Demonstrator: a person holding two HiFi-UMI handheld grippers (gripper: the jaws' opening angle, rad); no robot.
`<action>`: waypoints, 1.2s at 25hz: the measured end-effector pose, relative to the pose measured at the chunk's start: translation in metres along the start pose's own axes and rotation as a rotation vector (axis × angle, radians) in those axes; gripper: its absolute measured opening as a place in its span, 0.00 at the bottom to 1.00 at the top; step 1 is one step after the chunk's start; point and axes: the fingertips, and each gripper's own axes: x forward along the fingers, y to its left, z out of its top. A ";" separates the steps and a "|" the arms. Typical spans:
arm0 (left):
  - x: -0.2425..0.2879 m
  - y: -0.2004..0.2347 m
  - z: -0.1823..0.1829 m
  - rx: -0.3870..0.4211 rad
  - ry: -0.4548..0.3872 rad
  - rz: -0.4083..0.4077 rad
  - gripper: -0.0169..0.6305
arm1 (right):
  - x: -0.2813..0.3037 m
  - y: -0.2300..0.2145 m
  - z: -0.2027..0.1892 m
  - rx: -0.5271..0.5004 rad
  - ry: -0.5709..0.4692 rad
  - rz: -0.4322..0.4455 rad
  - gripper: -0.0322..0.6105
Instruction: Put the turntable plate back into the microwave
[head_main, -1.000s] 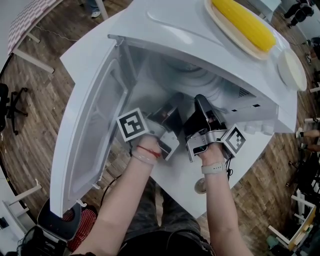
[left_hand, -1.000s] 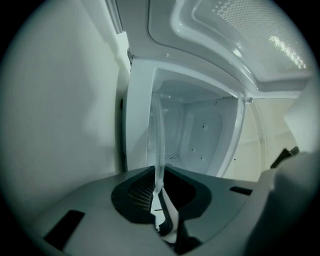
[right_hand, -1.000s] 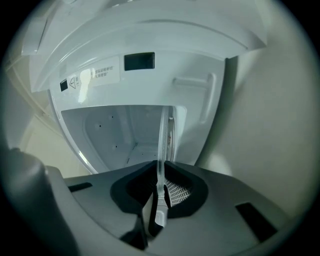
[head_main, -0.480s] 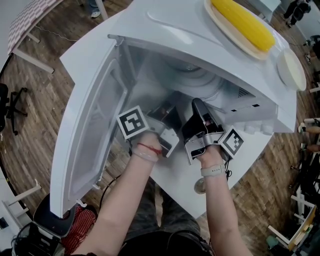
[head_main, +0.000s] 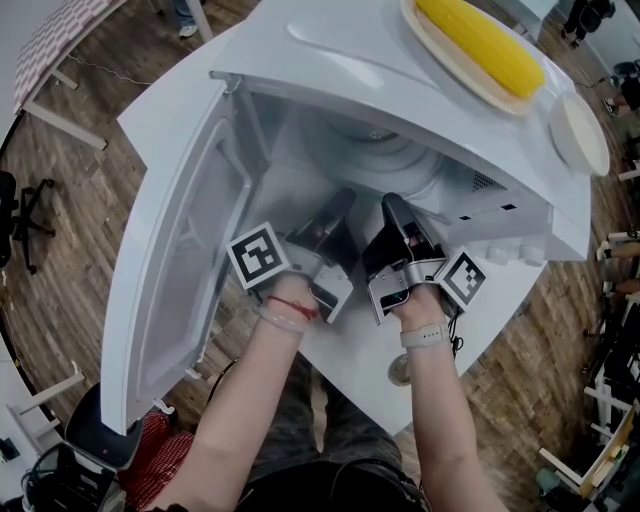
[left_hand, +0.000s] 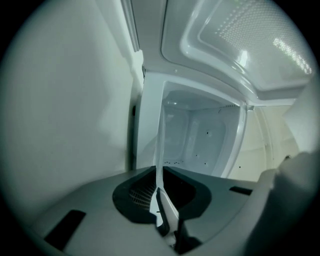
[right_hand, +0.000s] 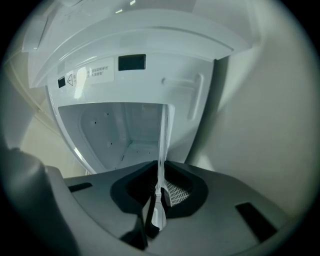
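The clear glass turntable plate (head_main: 388, 152) lies in the mouth of the white microwave (head_main: 330, 50), with its ribbed rings showing under the top edge. My left gripper (head_main: 340, 205) and right gripper (head_main: 396, 208) reach into the opening side by side. Each is shut on the plate's near rim. In the left gripper view the plate (left_hand: 160, 145) shows edge-on as a thin pale strip pinched by my left gripper (left_hand: 160, 192). The right gripper view shows the same thin plate edge (right_hand: 162, 140) clamped in my right gripper (right_hand: 159, 192), with the cavity behind it.
The microwave door (head_main: 180, 260) hangs wide open at the left. A plate with a corn cob (head_main: 480, 45) and a small white dish (head_main: 578, 135) rest on top of the microwave. The microwave stands on a white table (head_main: 440, 360); chairs and wooden floor surround it.
Both grippers have edged a little deeper into the microwave opening with the plate. Their grip has not changed.
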 end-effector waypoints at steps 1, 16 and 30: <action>-0.002 0.000 0.000 0.001 -0.003 0.002 0.09 | 0.000 0.000 0.000 0.001 0.001 0.000 0.14; -0.005 0.000 -0.013 -0.002 0.013 -0.004 0.08 | -0.007 0.003 -0.004 -0.022 0.007 0.009 0.13; -0.004 -0.008 -0.034 0.099 0.118 0.005 0.05 | -0.016 0.011 -0.016 -0.128 0.046 0.015 0.10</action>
